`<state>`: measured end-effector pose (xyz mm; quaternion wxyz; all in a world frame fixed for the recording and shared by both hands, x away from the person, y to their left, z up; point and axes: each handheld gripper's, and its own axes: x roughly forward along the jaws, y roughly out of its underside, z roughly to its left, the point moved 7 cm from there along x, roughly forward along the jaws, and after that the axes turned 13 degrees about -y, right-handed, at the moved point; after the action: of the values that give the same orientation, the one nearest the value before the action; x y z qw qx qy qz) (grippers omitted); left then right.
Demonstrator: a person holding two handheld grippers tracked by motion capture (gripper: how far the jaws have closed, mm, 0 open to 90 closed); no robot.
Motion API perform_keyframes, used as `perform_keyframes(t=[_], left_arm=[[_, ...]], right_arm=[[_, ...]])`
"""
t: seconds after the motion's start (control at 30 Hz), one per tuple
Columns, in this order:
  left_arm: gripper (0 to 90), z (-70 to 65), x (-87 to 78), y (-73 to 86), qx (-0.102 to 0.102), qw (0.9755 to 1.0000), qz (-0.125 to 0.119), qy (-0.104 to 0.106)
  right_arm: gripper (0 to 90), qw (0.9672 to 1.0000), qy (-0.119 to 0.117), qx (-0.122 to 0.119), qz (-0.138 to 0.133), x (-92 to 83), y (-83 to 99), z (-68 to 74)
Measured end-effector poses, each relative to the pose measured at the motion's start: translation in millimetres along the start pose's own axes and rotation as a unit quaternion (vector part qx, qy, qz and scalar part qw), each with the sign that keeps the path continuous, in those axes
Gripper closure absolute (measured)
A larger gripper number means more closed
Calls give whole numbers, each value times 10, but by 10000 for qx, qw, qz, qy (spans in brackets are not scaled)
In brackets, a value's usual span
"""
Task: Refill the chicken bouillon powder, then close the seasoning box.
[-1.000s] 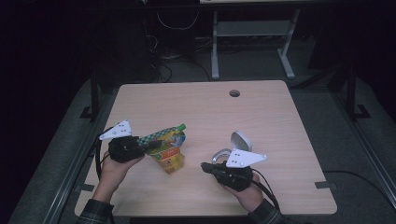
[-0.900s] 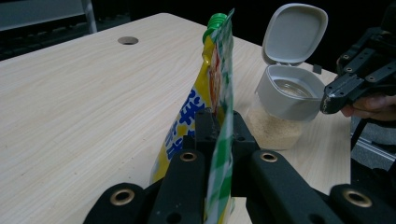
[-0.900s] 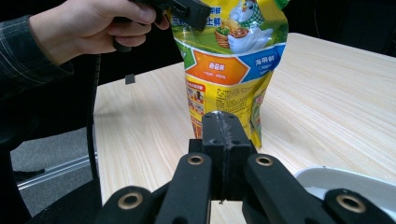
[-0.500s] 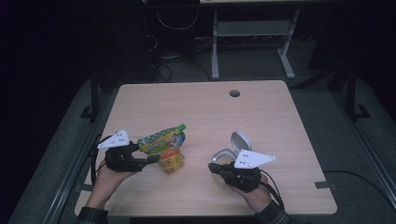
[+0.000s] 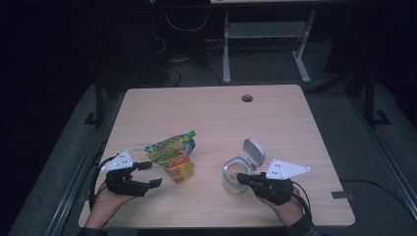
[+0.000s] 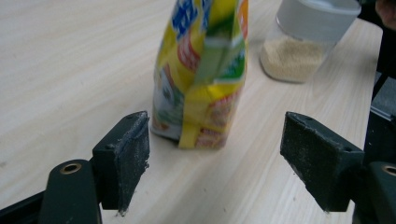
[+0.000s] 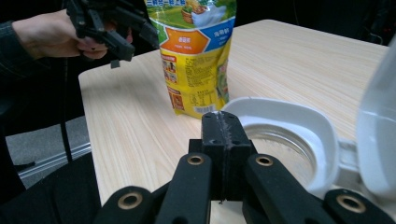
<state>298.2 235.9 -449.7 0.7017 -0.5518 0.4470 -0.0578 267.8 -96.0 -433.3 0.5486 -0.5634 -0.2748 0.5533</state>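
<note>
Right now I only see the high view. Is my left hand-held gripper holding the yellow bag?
Observer: No. The left hand-held gripper has just been opening; its jaws are wide apart, and the bag stands beyond them, untouched.
Operator: What's in the jar?
Observer: Pale grains lie in the bottom of the jar.
Operator: Is my other one holding it?
Observer: No. The right hand-held gripper is shut on nothing, its tips close by the jar's white rim.
</note>
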Motion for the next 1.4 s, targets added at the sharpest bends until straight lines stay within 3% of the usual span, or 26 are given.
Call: perform_keyframes(t=[0.33, 0.7, 0.9, 1.07, 1.4], left_arm=[[201, -14, 62, 175, 64, 9997, 184, -137], [171, -37, 128, 359, 126, 9987, 460, -170], [171, -14, 165, 383, 88, 9986, 491, -160], [171, -1, 178, 388, 59, 9987, 471, -177], [171, 2, 201, 405, 64, 9985, 513, -154]], right_arm=[[898, 9998, 192, 38, -15, -220, 86, -20], [898, 9987, 467, 175, -135, -521, 161, -176], [898, 9965, 756, 234, -267, -667, 160, -348], [899, 9946, 929, 305, -354, -672, 130, -511], [898, 9948, 846, 305, -474, -551, -5, -632]])
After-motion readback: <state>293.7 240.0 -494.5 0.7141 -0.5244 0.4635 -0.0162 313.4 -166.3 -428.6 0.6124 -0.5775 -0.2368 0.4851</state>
